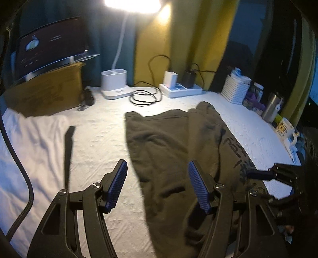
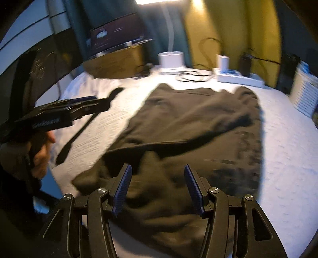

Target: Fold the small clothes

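matt olive cloth garment [image 1: 169,150] lies on a white textured cloth cover [image 1: 95,139]; steel tumbler [image 1: 273,108] shines.

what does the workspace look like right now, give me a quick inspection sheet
surface: white sheet, wrinkled.
job's things: dark olive garment lying partly folded on the sheet.
clutter: cardboard box, white basket, steel tumbler, mug, dark strap.
grippers: left gripper open, empty; right gripper open, empty, above the garment.
cables: black coil by the power strip; braided cable at the left edge.
surroundings: lamp lit, monitor, curtains.
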A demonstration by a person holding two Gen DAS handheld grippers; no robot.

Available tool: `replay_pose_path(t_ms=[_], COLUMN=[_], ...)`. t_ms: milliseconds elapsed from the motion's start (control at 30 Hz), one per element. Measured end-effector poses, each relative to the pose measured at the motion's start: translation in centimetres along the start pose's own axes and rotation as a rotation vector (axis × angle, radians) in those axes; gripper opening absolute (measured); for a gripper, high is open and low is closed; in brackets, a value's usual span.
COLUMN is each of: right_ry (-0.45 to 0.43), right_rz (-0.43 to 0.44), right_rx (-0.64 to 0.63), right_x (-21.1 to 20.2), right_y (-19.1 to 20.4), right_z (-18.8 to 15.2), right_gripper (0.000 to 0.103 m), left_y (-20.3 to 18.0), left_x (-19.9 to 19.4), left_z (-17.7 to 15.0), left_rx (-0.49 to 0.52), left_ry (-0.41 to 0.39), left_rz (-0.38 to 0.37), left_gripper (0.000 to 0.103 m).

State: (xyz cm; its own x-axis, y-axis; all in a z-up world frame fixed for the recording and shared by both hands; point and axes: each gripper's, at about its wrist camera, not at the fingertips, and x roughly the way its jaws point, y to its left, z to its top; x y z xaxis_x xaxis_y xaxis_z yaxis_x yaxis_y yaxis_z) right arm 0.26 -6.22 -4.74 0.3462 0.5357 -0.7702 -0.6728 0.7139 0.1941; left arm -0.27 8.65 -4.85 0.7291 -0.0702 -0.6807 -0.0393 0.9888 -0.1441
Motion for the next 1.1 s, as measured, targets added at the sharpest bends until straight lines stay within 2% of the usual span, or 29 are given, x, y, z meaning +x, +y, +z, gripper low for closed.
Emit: replay_pose_path(t_ms=[567,1000,1100], right_ry=[-0.050,-0.066,-0.062], right_rz=[-0.094,-0.128,-0.131], right_rx=[0.150,0.262,0.272], right_x=[-1.2,-1.0,-0.8], right_y=[-13.5,-20.3,-21.4], right_z=[0.4,-0.3,-0.3], right_gripper=[0.057,0.057,0.057], left_y=[-9.0,-13.3,-14.1], left_x=[6.9,11.0,12.2], left_z=[4.0,5.7,5.8], left_rx=[0.131,0.259,0.295], left_ry=[0.118,0.184,0.202], left_rz=[-0.042,-0.041,-0.020], left_gripper=[0.064,0.064,0.064])
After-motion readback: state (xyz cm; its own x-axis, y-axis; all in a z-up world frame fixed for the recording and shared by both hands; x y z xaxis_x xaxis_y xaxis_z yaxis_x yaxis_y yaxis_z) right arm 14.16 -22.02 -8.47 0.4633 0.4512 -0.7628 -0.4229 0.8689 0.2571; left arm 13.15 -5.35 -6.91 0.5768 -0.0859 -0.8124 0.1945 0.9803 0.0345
